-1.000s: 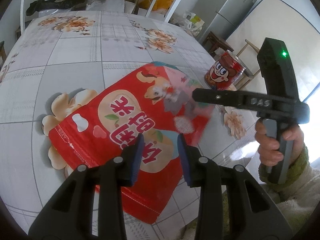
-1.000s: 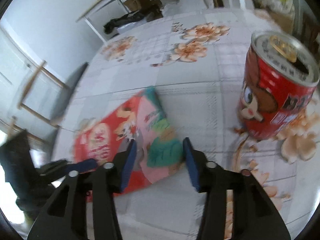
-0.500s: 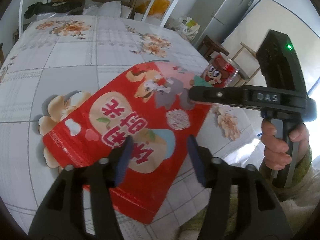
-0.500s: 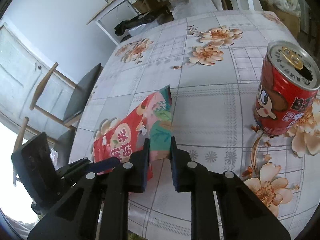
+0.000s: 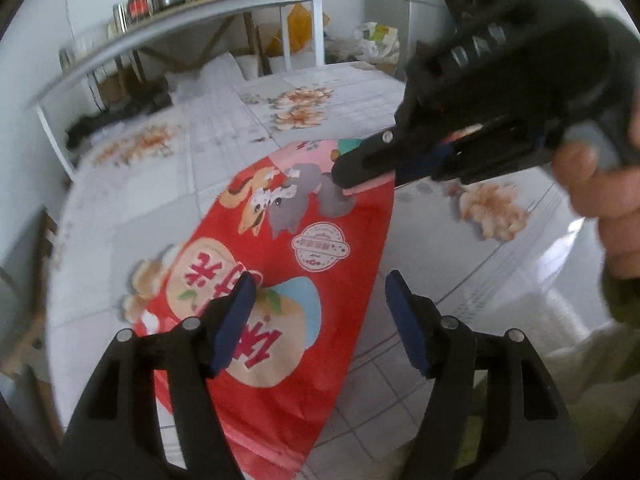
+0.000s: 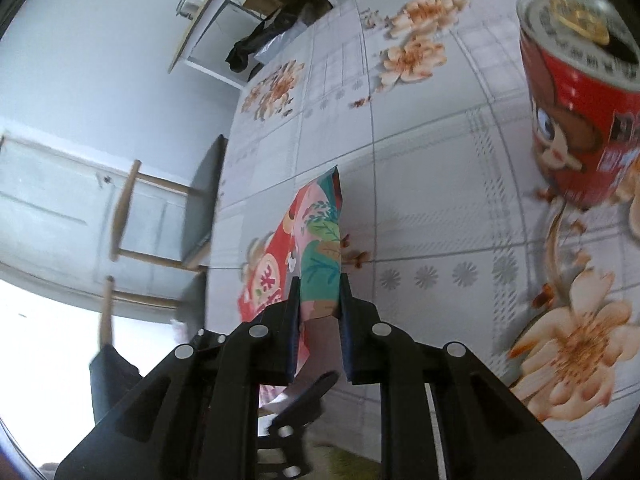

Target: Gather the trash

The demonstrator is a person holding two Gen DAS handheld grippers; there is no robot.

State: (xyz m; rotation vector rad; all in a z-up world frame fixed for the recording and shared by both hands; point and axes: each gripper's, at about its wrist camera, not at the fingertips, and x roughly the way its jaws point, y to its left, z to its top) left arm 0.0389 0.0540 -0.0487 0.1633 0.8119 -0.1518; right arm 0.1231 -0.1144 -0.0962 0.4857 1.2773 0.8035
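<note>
A large red snack bag with cartoon animals and Chinese characters hangs lifted over the floral table. My right gripper is shut on the bag's pink-and-green top corner; it also shows in the left wrist view at the bag's upper right. My left gripper is open, its blue pads on either side of the bag's lower right edge, not touching it. A red cartoon can stands upright on the table to the right of my right gripper.
The table has a white checked cloth with orange flowers. A wooden chair stands at its left side. A white shelf with jars and tins and plastic bags lie beyond the far edge.
My right gripper has closed on the bag's top corner and raised it, tilting the bag up off the table. My left gripper has opened wider and both views have swung.
</note>
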